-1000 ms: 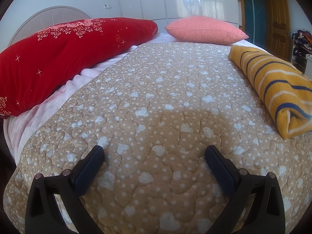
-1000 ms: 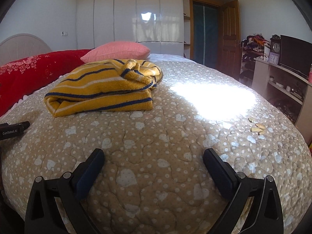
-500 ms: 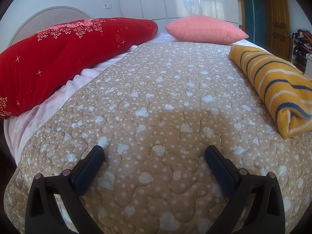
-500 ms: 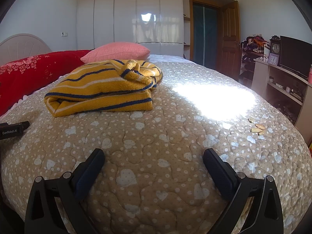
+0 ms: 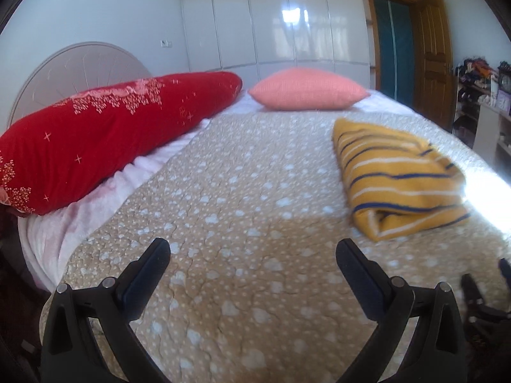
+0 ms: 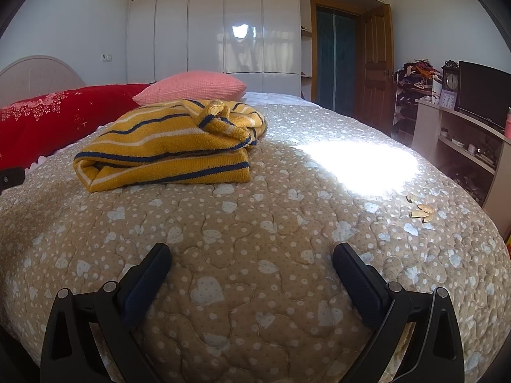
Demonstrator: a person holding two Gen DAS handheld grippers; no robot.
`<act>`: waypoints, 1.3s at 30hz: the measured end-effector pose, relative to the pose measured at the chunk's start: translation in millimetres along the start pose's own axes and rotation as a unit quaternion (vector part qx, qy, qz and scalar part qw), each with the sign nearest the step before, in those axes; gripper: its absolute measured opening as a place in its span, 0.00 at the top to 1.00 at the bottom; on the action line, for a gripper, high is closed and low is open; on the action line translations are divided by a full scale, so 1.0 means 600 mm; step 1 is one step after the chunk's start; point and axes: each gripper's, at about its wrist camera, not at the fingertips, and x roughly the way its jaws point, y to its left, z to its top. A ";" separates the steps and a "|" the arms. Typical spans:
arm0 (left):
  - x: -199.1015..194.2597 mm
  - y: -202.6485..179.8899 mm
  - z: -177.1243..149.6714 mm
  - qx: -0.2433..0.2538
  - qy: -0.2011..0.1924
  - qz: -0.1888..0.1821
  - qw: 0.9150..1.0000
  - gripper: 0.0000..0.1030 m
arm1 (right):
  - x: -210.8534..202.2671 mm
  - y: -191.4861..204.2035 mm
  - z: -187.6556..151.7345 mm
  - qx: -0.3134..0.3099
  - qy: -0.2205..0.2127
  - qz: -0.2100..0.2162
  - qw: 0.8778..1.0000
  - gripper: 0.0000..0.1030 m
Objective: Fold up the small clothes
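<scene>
Both your left gripper point(image 5: 252, 252) and right gripper point(image 6: 250, 255) hang with jaws spread wide and empty over the quilt point(image 6: 255, 255), while the folded yellow striped sweater point(image 6: 166, 146) lies in the upper left of the right view, well beyond the fingertips.

Yellow, blue-striped sweater point(image 6: 166, 156); red pillow point(image 5: 105, 140)
</scene>
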 end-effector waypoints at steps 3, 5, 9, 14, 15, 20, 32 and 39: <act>-0.042 -0.004 0.004 -0.011 -0.046 -0.003 0.999 0.00 | 0.000 0.000 0.001 -0.001 0.003 0.000 1.000 0.01; -0.065 -0.010 0.009 -0.005 -0.059 0.001 0.998 0.00 | 0.001 0.000 0.009 -0.004 0.019 -0.002 1.000 0.01; -0.099 -0.020 0.022 0.008 -0.064 -0.022 0.998 0.00 | -0.004 -0.005 0.044 0.003 0.068 0.005 0.998 0.00; -0.146 -0.020 0.033 -0.015 -0.099 -0.041 0.994 0.00 | -0.036 -0.019 0.080 0.016 0.057 -0.005 0.998 0.00; -0.153 -0.022 0.035 -0.014 -0.104 -0.045 0.994 0.00 | -0.042 -0.019 0.086 0.014 0.056 -0.008 0.998 0.00; -0.151 -0.039 0.037 0.008 -0.071 -0.072 0.995 0.00 | -0.056 -0.014 0.099 -0.004 0.050 -0.024 0.998 0.00; -0.097 -0.061 0.010 0.023 0.024 -0.101 0.994 0.00 | -0.036 -0.015 0.072 0.004 0.075 -0.026 0.997 0.00; -0.084 -0.072 0.000 0.027 0.046 -0.110 0.993 0.00 | -0.031 -0.014 0.070 0.003 0.080 -0.036 0.996 0.00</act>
